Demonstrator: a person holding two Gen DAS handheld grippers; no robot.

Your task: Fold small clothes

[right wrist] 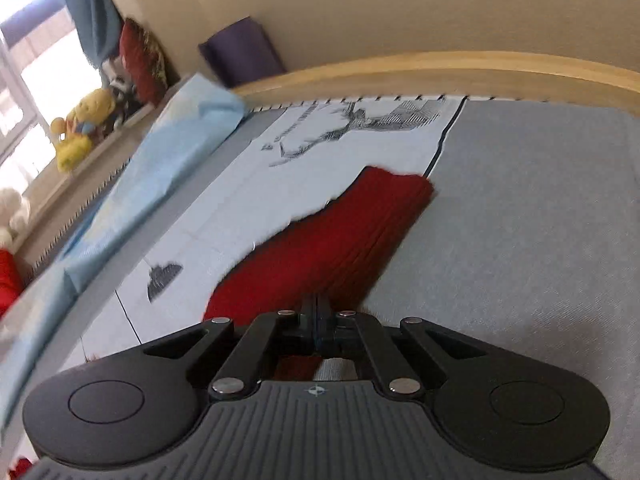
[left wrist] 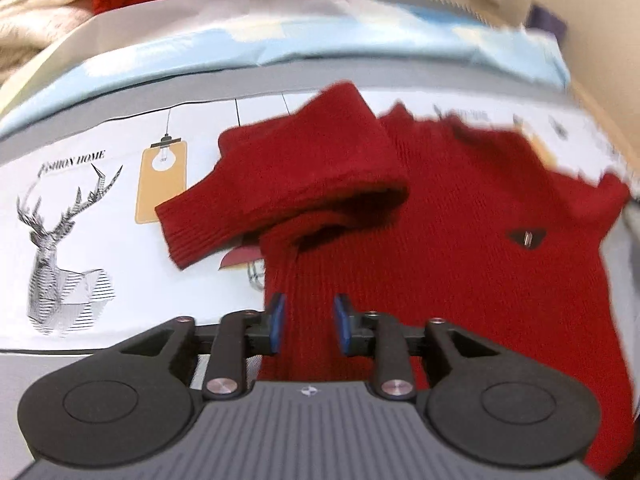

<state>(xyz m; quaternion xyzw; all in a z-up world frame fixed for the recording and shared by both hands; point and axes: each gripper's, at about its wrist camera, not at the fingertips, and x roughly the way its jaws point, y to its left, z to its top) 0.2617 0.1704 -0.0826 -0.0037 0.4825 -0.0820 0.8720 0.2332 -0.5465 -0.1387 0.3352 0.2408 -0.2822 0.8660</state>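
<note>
Red knit sweater (left wrist: pixel 460 216) lies spread on the printed bed sheet (left wrist: pixel 120 260), directly ahead of the left gripper (left wrist: pixel 310 326). Left jaws apart, blue pads (left wrist: pixel 278 322) standing either side of a strip of the sweater's lower body; pads not pressing the knit. One sleeve (left wrist: pixel 288 184) is folded back over the body ahead and to the left of these jaws, its ribbed cuff hanging past the sweater's left edge onto bare sheet. Small dark badge (left wrist: pixel 526 237) on the chest, ahead and to the right. Sweater's left edge runs almost straight away from the left pad; left of it open sheet with a deer print (left wrist: pixel 68 248) and a lamp print (left wrist: pixel 162 178). Far side: pale blue folded bedding (left wrist: pixel 240 46), beyond it a red pile and cream fabric. Right gripper (right wrist: pixel 318 314) jaws together; red knit (right wrist: pixel 328 248) runs forward from the tips, whether any is pinched cannot be told. Right of this gripper, wide bare grey sheet (right wrist: pixel 520 220) up to the wooden bed frame (right wrist: pixel 440 72). Left of it, printed sheet, then blue bedding (right wrist: pixel 160 172) and a windowsill with a yellow plush toy (right wrist: pixel 82 126).
</note>
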